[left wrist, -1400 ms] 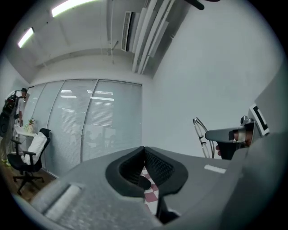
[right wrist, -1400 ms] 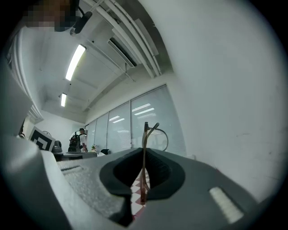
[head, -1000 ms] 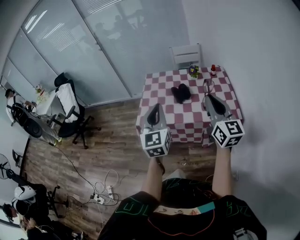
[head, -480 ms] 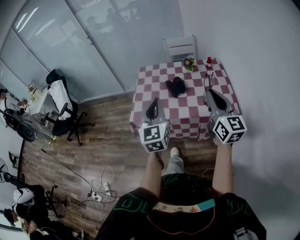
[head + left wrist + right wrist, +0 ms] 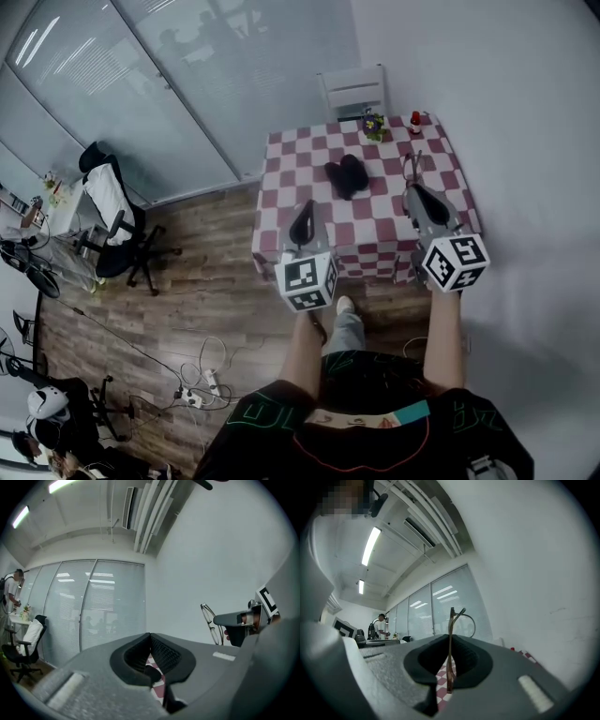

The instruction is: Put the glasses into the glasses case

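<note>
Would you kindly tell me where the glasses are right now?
The glasses are clamped in the right tool. In the head view they show against the right side of the checkered table, to the right of the black case.

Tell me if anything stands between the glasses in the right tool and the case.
Nothing visible does. The right tool holds the glasses over the table; the case lies to their left, with only bare checkered cloth between.
</note>
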A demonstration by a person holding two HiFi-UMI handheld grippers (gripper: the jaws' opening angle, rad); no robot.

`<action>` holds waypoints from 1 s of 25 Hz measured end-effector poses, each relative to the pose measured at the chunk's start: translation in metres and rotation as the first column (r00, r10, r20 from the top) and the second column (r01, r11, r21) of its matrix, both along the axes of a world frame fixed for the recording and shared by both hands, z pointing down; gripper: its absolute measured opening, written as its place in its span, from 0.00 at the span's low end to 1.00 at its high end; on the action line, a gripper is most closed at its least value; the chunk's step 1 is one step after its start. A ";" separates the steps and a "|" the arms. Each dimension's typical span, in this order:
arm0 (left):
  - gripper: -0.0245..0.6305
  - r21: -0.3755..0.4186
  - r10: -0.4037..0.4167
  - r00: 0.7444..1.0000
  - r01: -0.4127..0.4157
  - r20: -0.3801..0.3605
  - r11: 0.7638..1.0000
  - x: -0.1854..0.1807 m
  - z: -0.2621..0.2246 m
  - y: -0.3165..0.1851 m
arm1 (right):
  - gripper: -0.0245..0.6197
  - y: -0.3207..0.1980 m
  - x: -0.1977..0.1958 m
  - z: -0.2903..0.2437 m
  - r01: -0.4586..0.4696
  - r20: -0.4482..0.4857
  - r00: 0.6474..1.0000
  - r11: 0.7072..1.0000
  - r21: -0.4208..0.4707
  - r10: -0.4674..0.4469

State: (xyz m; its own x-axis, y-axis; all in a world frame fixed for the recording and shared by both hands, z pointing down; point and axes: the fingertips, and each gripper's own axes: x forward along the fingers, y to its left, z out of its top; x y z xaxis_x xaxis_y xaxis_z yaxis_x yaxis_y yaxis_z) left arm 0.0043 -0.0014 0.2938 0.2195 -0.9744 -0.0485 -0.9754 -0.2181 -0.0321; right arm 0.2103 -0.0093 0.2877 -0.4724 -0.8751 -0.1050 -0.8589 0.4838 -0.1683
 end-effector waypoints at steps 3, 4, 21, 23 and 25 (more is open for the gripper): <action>0.05 -0.040 -0.023 1.000 0.022 -0.016 0.999 -0.014 0.015 -0.010 | 0.07 -0.011 -0.013 0.007 0.006 -0.002 1.000 1.000 0.009 -0.006; 0.05 -0.060 -0.033 0.999 0.032 -0.020 0.998 -0.018 0.023 -0.014 | 0.07 -0.014 -0.016 0.009 0.008 0.005 1.000 1.000 0.016 -0.008; 0.05 -0.281 -0.019 1.000 0.016 -0.009 0.960 -0.031 0.125 -0.111 | 0.07 -0.116 -0.030 0.097 -0.009 0.031 0.999 0.987 -0.162 0.015; 0.05 -0.298 -0.013 1.000 0.009 -0.013 0.955 -0.032 0.133 -0.124 | 0.07 -0.129 -0.034 0.104 -0.009 0.023 1.000 0.984 -0.178 0.013; 0.05 -0.313 -0.006 1.000 0.000 -0.017 0.950 -0.033 0.141 -0.138 | 0.07 -0.143 -0.038 0.111 -0.010 0.013 1.000 0.980 -0.197 0.013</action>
